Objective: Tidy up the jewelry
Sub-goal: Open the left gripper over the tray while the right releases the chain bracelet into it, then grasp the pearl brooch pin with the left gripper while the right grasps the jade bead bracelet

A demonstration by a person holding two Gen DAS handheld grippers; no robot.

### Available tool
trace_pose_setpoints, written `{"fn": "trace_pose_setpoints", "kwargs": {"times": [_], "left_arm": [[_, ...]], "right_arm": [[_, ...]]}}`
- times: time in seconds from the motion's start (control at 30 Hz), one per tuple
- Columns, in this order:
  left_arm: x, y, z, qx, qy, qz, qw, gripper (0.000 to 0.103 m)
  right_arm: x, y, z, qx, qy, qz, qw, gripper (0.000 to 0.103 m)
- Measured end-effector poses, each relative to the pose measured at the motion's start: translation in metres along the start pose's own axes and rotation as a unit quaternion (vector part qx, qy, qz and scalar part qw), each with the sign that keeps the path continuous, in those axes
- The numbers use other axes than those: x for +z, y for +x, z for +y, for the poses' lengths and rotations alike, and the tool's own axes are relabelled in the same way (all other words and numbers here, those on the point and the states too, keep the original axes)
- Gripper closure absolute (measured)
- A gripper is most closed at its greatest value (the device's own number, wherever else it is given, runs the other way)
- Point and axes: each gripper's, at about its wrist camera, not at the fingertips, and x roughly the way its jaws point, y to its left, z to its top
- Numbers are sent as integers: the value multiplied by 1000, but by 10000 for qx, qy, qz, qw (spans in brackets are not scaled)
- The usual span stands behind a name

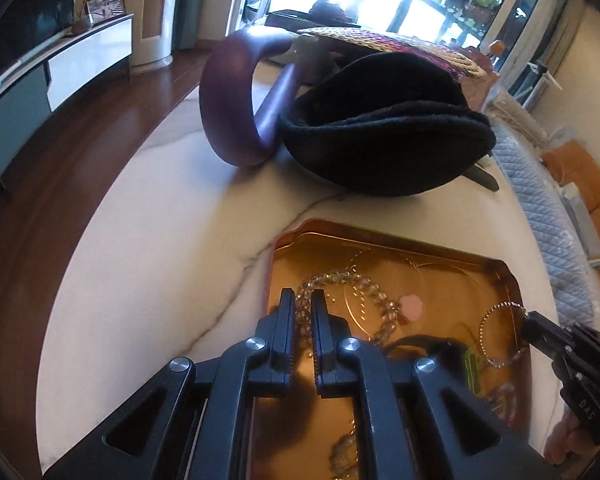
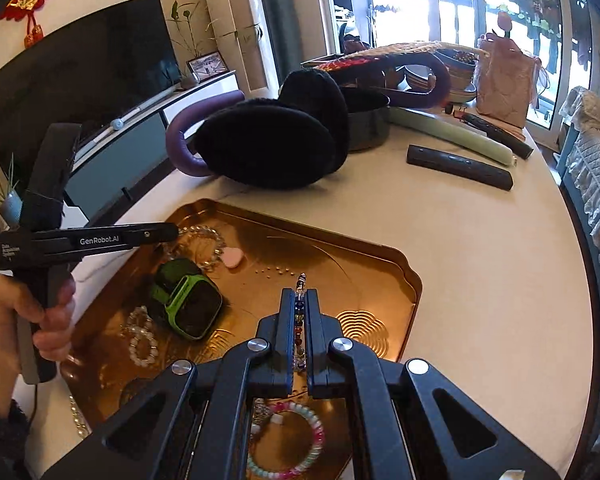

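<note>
A gold tray point(image 1: 496, 268) point(image 2: 404, 280) lies on the white marble table and holds several bracelets. My left gripper point(image 1: 302, 300) is shut on a clear crystal bead bracelet point(image 1: 380, 296) at the tray's left side; the bracelet also shows in the right wrist view point(image 2: 210, 240). My right gripper point(image 2: 299, 296) is shut on a multicoloured bead bracelet point(image 2: 300, 312) and holds it above the tray; the bracelet hangs from it as a loop in the left wrist view point(image 1: 496, 336). A green watch point(image 2: 192, 304), a pink heart point(image 2: 233, 258), a pearl bracelet point(image 2: 140, 336) and a pastel bracelet point(image 2: 296, 440) lie in the tray.
Black fluffy earmuffs point(image 1: 384, 136) point(image 2: 276, 144) with a purple band point(image 1: 224, 108) lie behind the tray. A dark remote point(image 2: 460, 166), a pale green tube point(image 2: 456, 134), a pot and a pink bag point(image 2: 504, 80) stand further back. The table edge curves at left.
</note>
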Motion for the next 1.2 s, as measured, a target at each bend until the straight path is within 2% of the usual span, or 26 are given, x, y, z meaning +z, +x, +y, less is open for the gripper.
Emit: {"fn": "trace_pose_setpoints", "kwargs": {"times": [0.03,0.07,0.1,0.13,0.17,0.2,0.23,0.3,0.37,0.5,0.6,0.67,0.77,0.83,0.93,1.0,1.07,1.13,1.2], "left_arm": [[1,-3,-2,63,-40,20,10000,89],[2,-8,-5,98,-81,61,9999,72],[5,-14,-7,24,-103,109,9999,59],[7,-22,-12,36,-94,56,9999,27],[6,-38,-18,96,-26,-176,9998,11],[4,-55,-23,91,60,-442,9990,10],[3,-70,-28,39,97,-603,9981,10],[0,-100,-32,-82,-13,-685,9976,8],[-6,-125,-32,-213,-173,-721,9970,7],[-38,-180,-29,36,-263,-780,9966,7],[-84,-205,-27,339,-133,-626,9974,7],[-111,-204,-32,286,27,-461,9985,7],[-165,-183,-45,248,505,41,9984,7],[-185,-173,-47,439,641,-47,9970,7],[-198,-161,-48,683,779,-121,9945,7],[-200,-160,-50,708,864,-257,9934,7],[-200,-159,-46,584,775,-341,9947,7],[-197,-152,-41,539,664,-328,9958,7],[-194,-141,-43,643,752,-220,9949,14]], "right_arm": [[-1,-1,1,-38,-57,10,10000,99],[-2,-2,4,-136,-118,55,9998,98],[-1,-3,4,-176,-112,111,9997,94],[-2,-6,3,-177,-29,183,9997,72],[-1,-8,1,-119,53,188,9997,30],[-2,-17,1,-65,124,71,9999,16],[-1,-26,2,-68,124,-41,9999,13],[2,-47,6,-184,100,-108,9997,13],[2,-71,7,-124,184,-225,9995,13],[-17,-122,5,-71,423,-453,9981,12],[-39,-149,5,39,556,-492,9972,11],[-56,-162,7,155,537,-470,9973,11],[-77,-171,12,299,481,-466,9973,11],[-92,-172,18,317,327,-574,9973,11],[-111,-158,27,294,138,-523,9981,12],[-119,-149,31,392,42,-341,9986,18],[-126,-138,37,482,-103,-141,9987,35],[-133,-130,42,456,-233,-25,9987,42],[-137,-119,46,510,-288,144,9982,43]]}}
